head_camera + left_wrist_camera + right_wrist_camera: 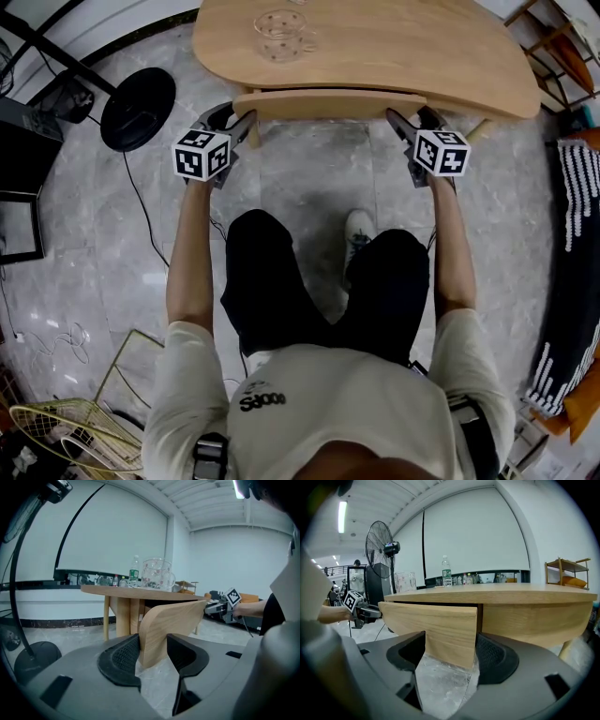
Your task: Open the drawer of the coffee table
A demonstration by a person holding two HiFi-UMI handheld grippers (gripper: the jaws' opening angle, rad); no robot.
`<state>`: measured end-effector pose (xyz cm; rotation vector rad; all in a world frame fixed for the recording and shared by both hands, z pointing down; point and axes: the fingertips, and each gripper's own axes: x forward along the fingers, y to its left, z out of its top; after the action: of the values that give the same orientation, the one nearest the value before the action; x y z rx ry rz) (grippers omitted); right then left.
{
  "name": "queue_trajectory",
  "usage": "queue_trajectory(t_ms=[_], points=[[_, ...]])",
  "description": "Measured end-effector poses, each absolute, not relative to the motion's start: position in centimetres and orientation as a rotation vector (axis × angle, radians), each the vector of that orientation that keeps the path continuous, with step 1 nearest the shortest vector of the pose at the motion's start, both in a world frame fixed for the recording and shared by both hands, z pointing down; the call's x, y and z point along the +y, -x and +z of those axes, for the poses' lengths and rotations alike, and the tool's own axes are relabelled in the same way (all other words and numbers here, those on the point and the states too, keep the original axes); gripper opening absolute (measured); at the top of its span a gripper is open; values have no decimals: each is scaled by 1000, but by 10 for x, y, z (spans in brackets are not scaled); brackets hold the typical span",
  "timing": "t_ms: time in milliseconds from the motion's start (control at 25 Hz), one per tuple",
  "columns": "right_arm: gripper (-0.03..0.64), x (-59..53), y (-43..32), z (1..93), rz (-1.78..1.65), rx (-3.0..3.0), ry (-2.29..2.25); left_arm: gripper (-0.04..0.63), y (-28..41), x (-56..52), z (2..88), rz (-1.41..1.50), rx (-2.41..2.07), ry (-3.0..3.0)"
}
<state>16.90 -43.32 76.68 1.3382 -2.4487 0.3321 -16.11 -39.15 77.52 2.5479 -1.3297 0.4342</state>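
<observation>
- A large, bare studio-like hall rather than a lived-in home: blank white walls and a ribbed ceiling with strip lights (pixel 342 515).
- Grey polished stone floor (pixel 309 178), with loose cables (pixel 141 202) left of the left claw (pixel 246 127).
- An industrial pedestal fan (pixel 379 541) stands there too.
- A wooden shelf (pixel 567 573) stands right of the right claw (pixel 450 656).

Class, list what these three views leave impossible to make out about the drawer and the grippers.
- What lies behind the drawer front: the table top covers it in the head view, and both gripper views show only the panel.
- Fingertips of the left gripper and right gripper: head view, tucked under the drawer front.
- Label of the bottle: right gripper view, too small.
</observation>
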Motion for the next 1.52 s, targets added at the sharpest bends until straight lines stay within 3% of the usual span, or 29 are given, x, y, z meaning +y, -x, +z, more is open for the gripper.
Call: queue_trajectory(t_ms=[1520], points=[[302, -330, -180, 766, 440, -2401, -1334, 183, 150, -282, 774, 433, -1212, -2544]])
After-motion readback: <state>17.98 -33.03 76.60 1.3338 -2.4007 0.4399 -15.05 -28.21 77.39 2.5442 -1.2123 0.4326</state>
